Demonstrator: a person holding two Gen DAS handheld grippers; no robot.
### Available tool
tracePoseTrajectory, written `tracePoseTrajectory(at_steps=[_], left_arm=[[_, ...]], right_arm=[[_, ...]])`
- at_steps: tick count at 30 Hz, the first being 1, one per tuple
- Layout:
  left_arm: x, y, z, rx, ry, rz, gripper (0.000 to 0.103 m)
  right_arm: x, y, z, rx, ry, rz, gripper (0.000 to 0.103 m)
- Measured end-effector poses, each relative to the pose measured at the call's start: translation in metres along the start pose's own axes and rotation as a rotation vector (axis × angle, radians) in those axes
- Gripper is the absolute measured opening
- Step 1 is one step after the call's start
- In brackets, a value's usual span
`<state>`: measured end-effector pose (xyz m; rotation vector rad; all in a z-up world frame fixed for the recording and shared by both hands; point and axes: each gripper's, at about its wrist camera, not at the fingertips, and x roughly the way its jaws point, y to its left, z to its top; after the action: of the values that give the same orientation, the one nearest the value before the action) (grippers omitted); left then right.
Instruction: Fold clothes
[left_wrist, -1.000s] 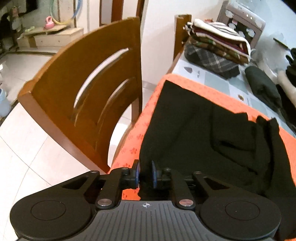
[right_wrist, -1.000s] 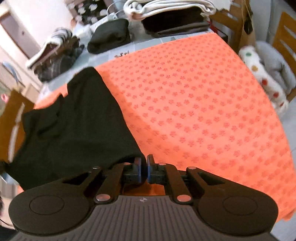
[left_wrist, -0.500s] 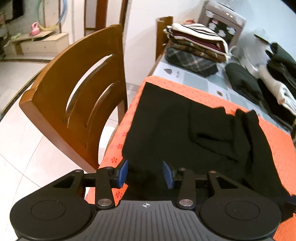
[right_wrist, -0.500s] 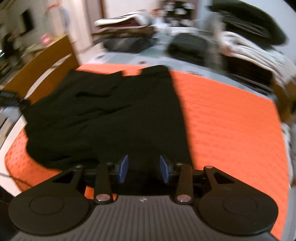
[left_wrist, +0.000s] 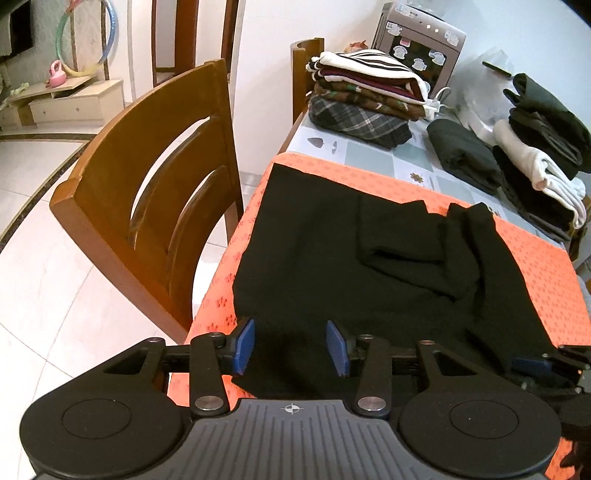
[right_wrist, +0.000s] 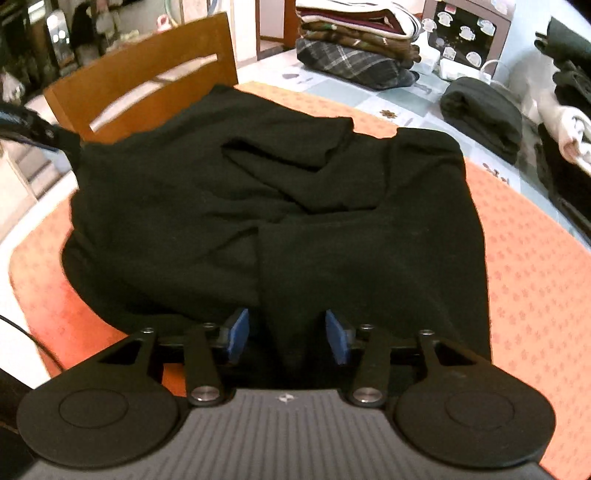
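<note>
A black garment (left_wrist: 369, 258) lies partly folded on the orange patterned cloth (left_wrist: 546, 266) of the table, with a sleeve fold bunched near its middle. It also shows in the right wrist view (right_wrist: 277, 206). My left gripper (left_wrist: 291, 345) is open at the garment's near edge, blue pads apart, holding nothing. My right gripper (right_wrist: 286, 338) is open over the garment's near hem, holding nothing. Its tip also shows at the right edge of the left wrist view (left_wrist: 546, 365).
A wooden chair (left_wrist: 155, 206) stands close to the table's left side. A stack of folded clothes (left_wrist: 365, 99) sits at the far end, with a dark rolled garment (left_wrist: 465, 155) and a black and white pile (left_wrist: 543, 162) to its right.
Both grippers have opened and let go of the black garment. The garment now lies spread on the orange cloth. The right gripper has swung round to face it.
</note>
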<state>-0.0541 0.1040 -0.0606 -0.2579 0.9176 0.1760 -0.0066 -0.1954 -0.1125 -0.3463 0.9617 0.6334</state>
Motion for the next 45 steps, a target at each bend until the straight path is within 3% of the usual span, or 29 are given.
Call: tracePoseTrajectory(at_steps=[1, 2, 8, 17, 22, 28, 33, 38, 43, 45], left_arm=[[-0.001, -0.001, -0.002, -0.001, -0.001, 0.004, 0.046], [-0.001, -0.003, -0.004, -0.003, -0.001, 0.008, 0.046], [-0.008, -0.024, -0.01, -0.025, -0.038, 0.019, 0.046], [-0.008, -0.087, -0.02, -0.031, -0.057, -0.004, 0.047], [-0.006, -0.128, -0.025, 0.004, -0.059, -0.037, 0.049], [-0.002, -0.17, -0.03, 0.036, -0.061, -0.044, 0.052], [0.004, -0.191, -0.029, 0.033, -0.058, -0.037, 0.054], [0.008, -0.21, -0.04, 0.082, -0.037, -0.065, 0.055], [0.014, -0.217, -0.061, 0.118, 0.004, -0.081, 0.059], [0.015, -0.218, -0.073, 0.136, 0.028, -0.098, 0.059]], right_arm=[[-0.001, -0.003, -0.001, 0.001, -0.002, 0.004, 0.012], [-0.005, -0.007, -0.001, 0.012, -0.013, 0.009, 0.007], [-0.047, -0.06, -0.002, 0.14, -0.113, 0.002, 0.007], [-0.106, -0.203, -0.04, 0.411, -0.21, -0.077, 0.007], [-0.111, -0.287, -0.093, 0.629, -0.207, -0.12, 0.006], [-0.08, -0.36, -0.142, 0.829, -0.159, -0.096, 0.001], [-0.07, -0.384, -0.163, 0.846, -0.123, -0.13, 0.001], [-0.076, -0.384, -0.175, 0.8, -0.122, -0.054, 0.007], [-0.081, -0.358, -0.18, 0.745, -0.139, 0.037, 0.033], [-0.08, -0.344, -0.183, 0.709, -0.129, 0.067, 0.035]])
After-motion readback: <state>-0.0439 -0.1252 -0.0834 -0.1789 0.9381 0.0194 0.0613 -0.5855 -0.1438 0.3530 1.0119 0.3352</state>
